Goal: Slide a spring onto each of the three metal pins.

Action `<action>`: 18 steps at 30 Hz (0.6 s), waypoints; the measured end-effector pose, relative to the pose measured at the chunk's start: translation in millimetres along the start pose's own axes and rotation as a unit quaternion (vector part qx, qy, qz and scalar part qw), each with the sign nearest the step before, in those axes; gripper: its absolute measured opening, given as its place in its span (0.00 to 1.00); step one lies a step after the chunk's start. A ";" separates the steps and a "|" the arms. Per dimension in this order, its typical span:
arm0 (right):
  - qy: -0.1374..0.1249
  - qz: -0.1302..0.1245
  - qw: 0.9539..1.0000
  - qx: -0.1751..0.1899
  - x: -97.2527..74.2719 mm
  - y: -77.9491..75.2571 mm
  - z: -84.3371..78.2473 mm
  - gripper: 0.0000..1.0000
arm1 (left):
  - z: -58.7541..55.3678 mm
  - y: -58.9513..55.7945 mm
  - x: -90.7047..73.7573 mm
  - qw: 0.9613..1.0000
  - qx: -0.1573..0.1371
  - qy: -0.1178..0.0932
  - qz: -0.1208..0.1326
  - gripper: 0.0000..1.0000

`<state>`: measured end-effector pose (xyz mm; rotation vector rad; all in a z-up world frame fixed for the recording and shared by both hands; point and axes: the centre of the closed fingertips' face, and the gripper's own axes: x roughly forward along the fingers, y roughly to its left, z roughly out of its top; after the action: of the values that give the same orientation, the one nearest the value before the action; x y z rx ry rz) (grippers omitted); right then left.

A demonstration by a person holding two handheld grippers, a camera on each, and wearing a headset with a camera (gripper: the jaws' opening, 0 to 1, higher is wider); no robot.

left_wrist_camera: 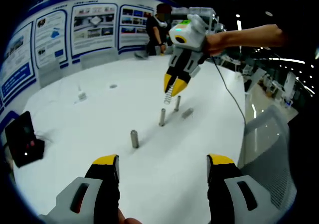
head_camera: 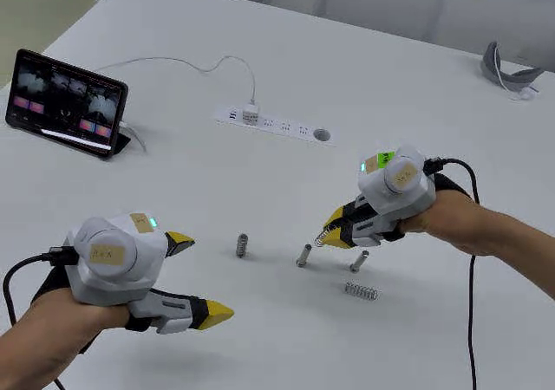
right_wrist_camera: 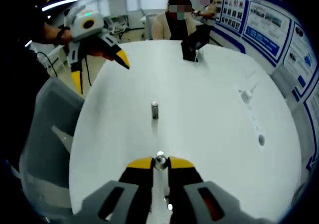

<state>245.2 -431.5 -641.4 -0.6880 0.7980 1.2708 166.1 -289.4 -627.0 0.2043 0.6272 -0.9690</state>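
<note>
my right gripper [head_camera: 333, 229]: jaws clamped on a spring [head_camera: 323, 237], long axis running out past the tips toward an upright pin [head_camera: 303, 255] just beyond | my left gripper [head_camera: 199, 276]: jaws apart above the table [head_camera: 260, 173]

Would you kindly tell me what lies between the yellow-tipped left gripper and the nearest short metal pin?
Nothing: the head view shows bare white table between the left gripper and that metal pin.
</note>
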 end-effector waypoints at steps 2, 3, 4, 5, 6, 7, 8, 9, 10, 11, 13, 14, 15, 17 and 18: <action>0.001 0.001 1.000 -0.001 2.1 -0.7 -0.1 0.12 | -0.8 1.2 -0.8 1.000 -0.001 0.001 0.003 0.73; 0.002 0.002 1.000 -0.002 3.4 -1.1 -0.3 0.12 | -0.9 1.6 -1.3 1.000 -0.003 0.000 0.004 0.73; 0.002 0.002 1.000 -0.002 4.5 -1.6 -0.5 0.12 | -1.1 1.8 -1.8 1.000 -0.005 -0.001 0.004 0.73; 0.002 0.002 1.000 -0.002 5.8 -1.9 -0.2 0.12 | -1.6 2.4 -2.3 1.000 -0.007 -0.001 0.006 0.73; 0.002 0.003 1.000 -0.002 6.6 -1.5 0.1 0.12 | -1.9 2.4 -2.7 1.000 -0.008 -0.001 0.006 0.73; 0.002 0.005 1.000 -0.001 7.5 -1.0 0.4 0.12 | -2.2 1.9 -3.1 1.000 -0.009 -0.002 0.006 0.73; 0.002 0.007 1.000 -0.002 8.9 0.4 0.8 0.12 | -2.6 1.5 -3.5 1.000 -0.011 -0.002 0.006 0.73; 0.003 0.008 1.000 -0.003 10.4 0.6 0.4 0.12 | -2.8 1.4 -3.8 1.000 -0.012 -0.002 0.005 0.73; 0.006 0.008 1.000 -0.004 12.6 0.3 -0.9 0.12 | -2.9 1.5 -4.2 1.000 -0.013 -0.003 0.005 0.73; 0.009 0.009 1.000 -0.006 14.0 0.0 -2.2 0.12 | -3.3 1.7 -4.3 1.000 -0.014 -0.002 0.006 0.73; 0.012 0.010 1.000 -0.007 16.8 -0.5 -3.5 0.12 | -5.8 3.6 -4.8 1.000 -0.011 0.004 0.009 0.73; 0.012 0.011 1.000 -0.006 17.3 -0.3 -3.2 0.12 | -6.2 4.1 -5.2 1.000 -0.012 0.004 0.009 0.73; 0.011 0.012 1.000 -0.005 18.4 -0.4 -2.7 0.12 | -6.8 5.0 -6.0 1.000 -0.014 0.003 0.009 0.73; 0.011 0.013 1.000 -0.007 19.9 -0.5 -1.8 0.12 | -7.5 5.9 -7.3 1.000 -0.014 0.003 0.011 0.73; 0.012 0.014 1.000 -0.008 20.4 0.2 -1.0 0.12 | -8.1 6.7 -8.3 1.000 -0.014 0.003 0.012 0.73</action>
<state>247.1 -421.1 -658.8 -0.7073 0.8201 1.2976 164.9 -276.3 -629.5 0.1889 0.6432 -0.9364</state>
